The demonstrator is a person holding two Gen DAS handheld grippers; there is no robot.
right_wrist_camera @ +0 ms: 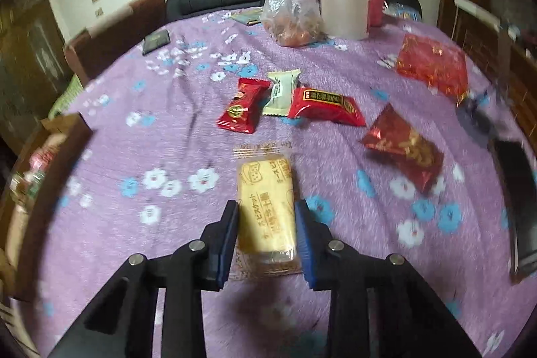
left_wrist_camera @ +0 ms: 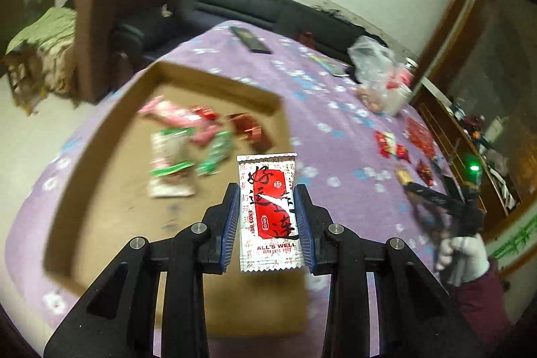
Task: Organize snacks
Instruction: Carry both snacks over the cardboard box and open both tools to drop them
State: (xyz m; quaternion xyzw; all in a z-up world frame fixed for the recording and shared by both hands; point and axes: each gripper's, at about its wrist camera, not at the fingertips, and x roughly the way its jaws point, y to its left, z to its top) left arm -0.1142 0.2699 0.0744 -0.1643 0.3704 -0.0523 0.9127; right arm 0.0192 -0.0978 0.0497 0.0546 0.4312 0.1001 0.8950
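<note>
snacks are split between a cardboard box [left_wrist_camera: 100, 176] and the purple flowered tablecloth [right_wrist_camera: 167, 109]. the left gripper [left_wrist_camera: 268, 190] is clamped on a white-and-red snack packet [left_wrist_camera: 268, 210] printed "all's well"; the packet stands lengthwise between the blue pads [left_wrist_camera: 233, 217], its top sticking out past the fingertips, and it hangs above the near right part of the box. inside the box lie blurred pink, green and red wrappers [left_wrist_camera: 188, 140].

the right gripper [right_wrist_camera: 266, 207] points down at the cloth with a yellow biscuit packet [right_wrist_camera: 266, 210] lying lengthwise between its pads [right_wrist_camera: 303, 237]. the pads sit right at the packet's long edges, but whether they press on it cannot be told. beyond the fingertips, well apart from them, lie two red packets [right_wrist_camera: 243, 106] and [right_wrist_camera: 325, 106] with a pale green one [right_wrist_camera: 280, 93] between them, touching. to the right are a red foil packet [right_wrist_camera: 402, 146] and, farther back, a larger red foil bag [right_wrist_camera: 433, 66]. at the far edge stand a clear plastic bag [right_wrist_camera: 292, 12] and a white tub [right_wrist_camera: 344, 5].

in the left wrist view, a gloved hand [left_wrist_camera: 463, 257] holds the other gripper at the right.
</note>
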